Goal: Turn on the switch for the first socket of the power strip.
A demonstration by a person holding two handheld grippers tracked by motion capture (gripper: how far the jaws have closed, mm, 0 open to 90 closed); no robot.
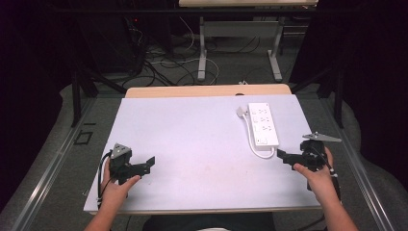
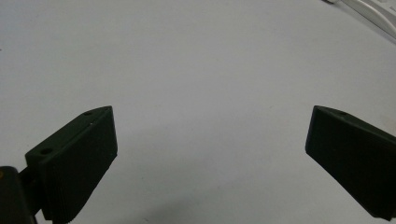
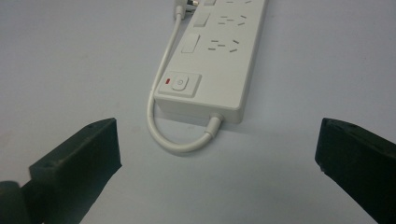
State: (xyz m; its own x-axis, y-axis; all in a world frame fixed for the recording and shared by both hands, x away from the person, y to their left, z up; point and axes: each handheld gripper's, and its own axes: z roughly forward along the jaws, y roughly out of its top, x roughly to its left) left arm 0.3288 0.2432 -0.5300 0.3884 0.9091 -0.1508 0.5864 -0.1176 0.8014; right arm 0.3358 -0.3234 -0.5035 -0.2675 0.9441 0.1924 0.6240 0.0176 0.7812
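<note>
High view: the left gripper [image 1: 144, 165] sits low at the near left of the table [image 1: 192, 139], held in the person's left hand [image 1: 117, 188], its black jaws pointing toward the middle of the white surface with nothing between them. In the left gripper view its jaws stand wide apart over bare white tabletop, and a sliver of the white power strip [image 2: 373, 11] shows at the top right corner, well away from them.

Over at the near right, the right gripper [image 1: 284, 158] is held in the person's right hand [image 1: 320, 180], the grey three-cornered plate on top of it tilted up toward the table's right edge. Its jaws point left and slightly forward, toward the near end of the power strip [image 1: 263, 124]. In the right gripper view these jaws too are spread wide, holding nothing, and the strip [image 3: 219, 56] lies just ahead of them, flat on the table.

The strip runs lengthwise away from the person on the right half of the table. Its switch [image 3: 179, 83], with a small red mark beside it, is at the near end. A white cord [image 3: 173, 140] leaves that near end, loops round in a tight curve and runs back up along the strip's left side to a plug [image 1: 241, 112] lying beside the far end.

Beyond the table, the floor carries tangled cables [image 1: 163, 67] and the legs of another desk [image 1: 202, 48].
</note>
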